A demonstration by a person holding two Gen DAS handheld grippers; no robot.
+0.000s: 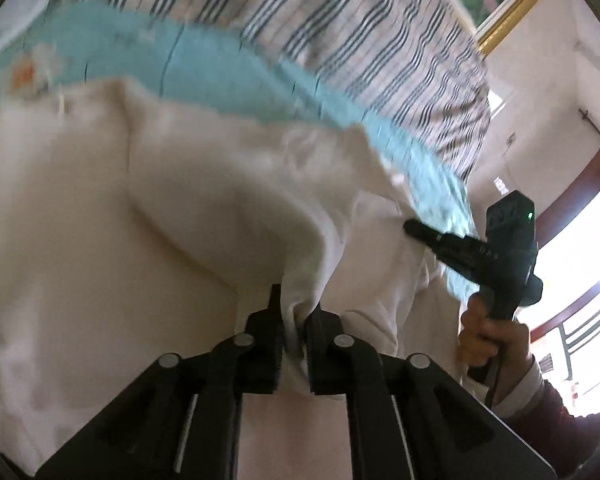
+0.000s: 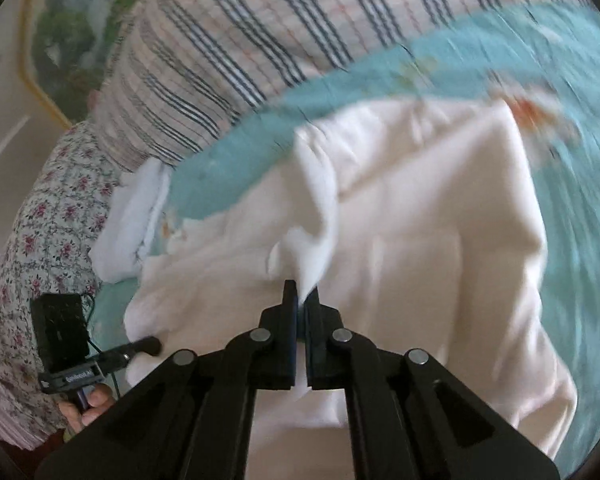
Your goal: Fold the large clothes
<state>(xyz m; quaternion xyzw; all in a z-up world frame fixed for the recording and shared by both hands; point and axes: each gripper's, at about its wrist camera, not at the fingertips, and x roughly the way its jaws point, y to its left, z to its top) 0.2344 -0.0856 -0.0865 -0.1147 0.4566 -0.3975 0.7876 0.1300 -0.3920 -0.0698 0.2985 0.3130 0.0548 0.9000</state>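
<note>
A large cream-white garment [image 1: 140, 220] lies spread over a teal bed sheet [image 1: 204, 60]. My left gripper [image 1: 294, 308] is shut on a bunched fold of the garment's near edge. My right gripper [image 2: 302, 294] is shut on another fold of the same garment [image 2: 420, 220]. The right gripper also shows in the left wrist view [image 1: 414, 229], held by a hand at the right and pinching the cloth. The left gripper shows in the right wrist view [image 2: 150, 346] at the lower left, against the garment's edge. Both views are motion-blurred.
A striped pillow or bolster [image 1: 340, 20] lies along the far side of the bed [image 2: 260, 40]. A small white folded cloth [image 2: 132, 220] sits at the left beside a floral-print fabric [image 2: 40, 220]. A doorway with bright light [image 1: 580, 260] is at the right.
</note>
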